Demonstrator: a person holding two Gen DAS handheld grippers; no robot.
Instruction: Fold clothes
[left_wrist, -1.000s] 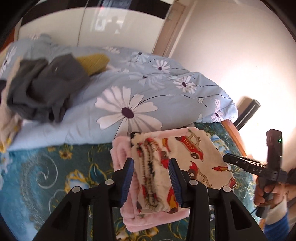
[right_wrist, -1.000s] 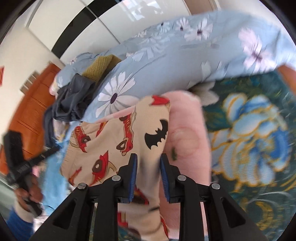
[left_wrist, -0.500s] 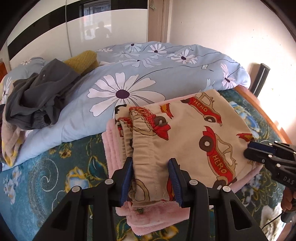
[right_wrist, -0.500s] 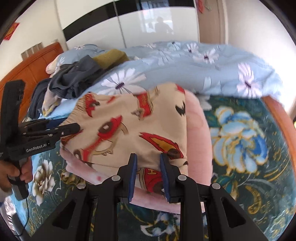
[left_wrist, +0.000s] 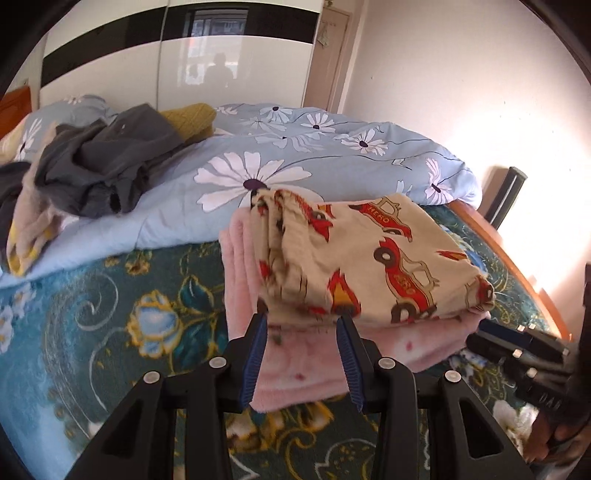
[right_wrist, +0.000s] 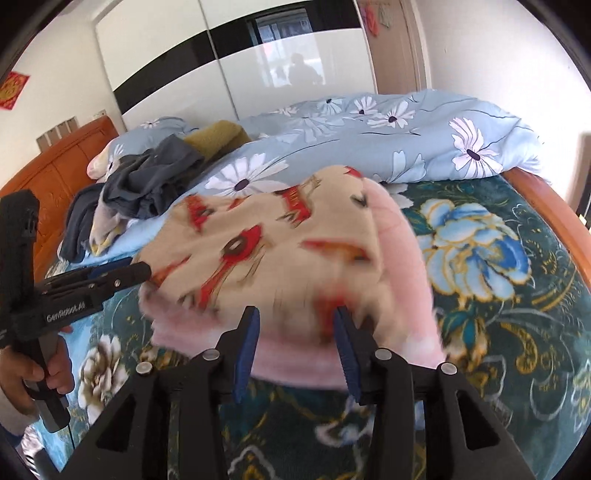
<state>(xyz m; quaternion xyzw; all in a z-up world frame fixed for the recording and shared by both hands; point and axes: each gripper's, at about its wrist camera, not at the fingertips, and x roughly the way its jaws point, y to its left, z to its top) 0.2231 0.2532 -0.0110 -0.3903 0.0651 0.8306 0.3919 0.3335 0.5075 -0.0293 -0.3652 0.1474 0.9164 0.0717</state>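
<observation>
Left wrist view: car-print garment (left_wrist: 373, 258), folded, atop pink garment (left_wrist: 306, 365) on bed (left_wrist: 110, 314); soft, light, likely floppy; take by folded edge. Left hand-held gripper (left_wrist: 301, 321) wide open, empty. Right wrist view: right hand-held gripper (right_wrist: 295, 314) likewise open, empty.

We note a daisy-print blue duvet (left_wrist: 295, 162) heaped on a teal floral bedspread (left_wrist: 110, 314), an orange wooden headboard (right_wrist: 55, 162), a glossy wardrobe (left_wrist: 221, 66), and a red wall decoration (right_wrist: 13, 90).
</observation>
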